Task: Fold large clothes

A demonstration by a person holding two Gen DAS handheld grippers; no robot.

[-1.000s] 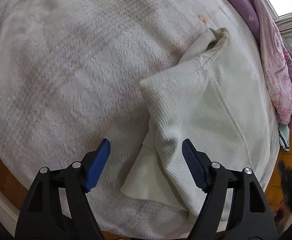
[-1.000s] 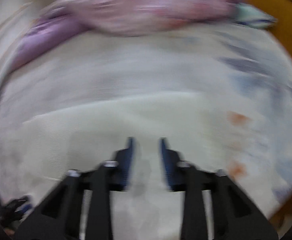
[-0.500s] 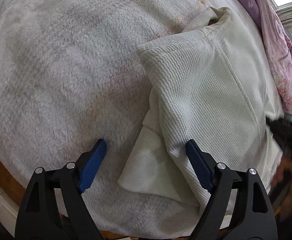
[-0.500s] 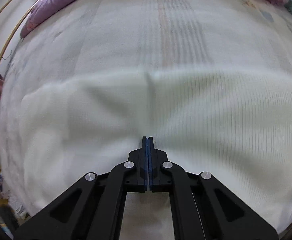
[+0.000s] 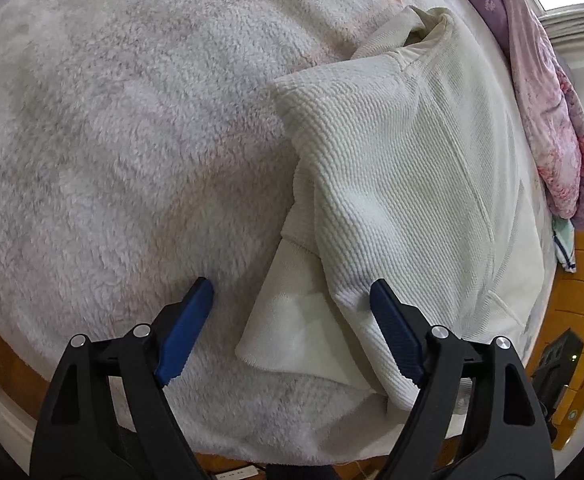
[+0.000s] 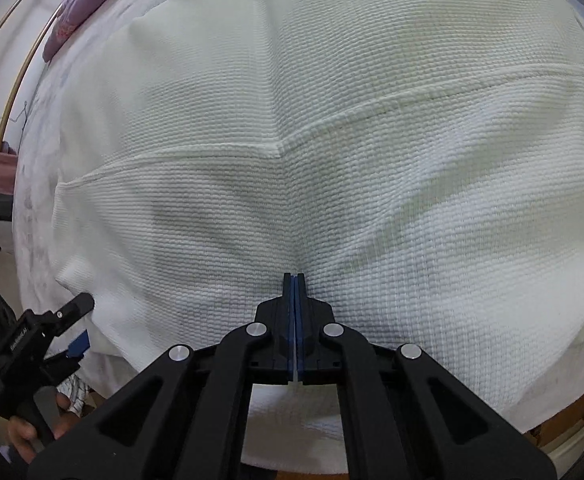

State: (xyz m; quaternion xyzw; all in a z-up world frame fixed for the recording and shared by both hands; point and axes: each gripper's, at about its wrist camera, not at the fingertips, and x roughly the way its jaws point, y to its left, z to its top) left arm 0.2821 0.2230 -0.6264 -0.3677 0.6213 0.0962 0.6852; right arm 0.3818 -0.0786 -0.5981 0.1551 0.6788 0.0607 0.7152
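Your left gripper [image 5: 292,300] hangs with its jaws spread wide and nothing between the blue pads [image 5: 395,336]; it sits low over the near edge of the fleece blanket [image 5: 132,140], with the sleeve cuff [image 5: 292,328] lying in the gap between its fingers, though you cannot tell from here whether the pads touch the cloth. The white garment [image 5: 403,168] lies folded on the blanket to the right of centre in your left view, its ribbed knit doubled over itself and the collar [image 5: 423,28] at the far end; a pink and purple quilt [image 5: 547,112] is bunched along the far right edge of the bed.

Your right gripper [image 6: 294,280] has its jaws pressed fully together; the garment [image 6: 331,120] fills that view and a pucker of knit gathers at the fingertips, so it seems to be pinching a fold of the cloth, though the closed pads hide the fabric itself. A seam [image 6: 371,108] runs across the garment beyond the tips; your left gripper [image 6: 80,320] shows at the lower left edge of that view, beside the garment's edge.
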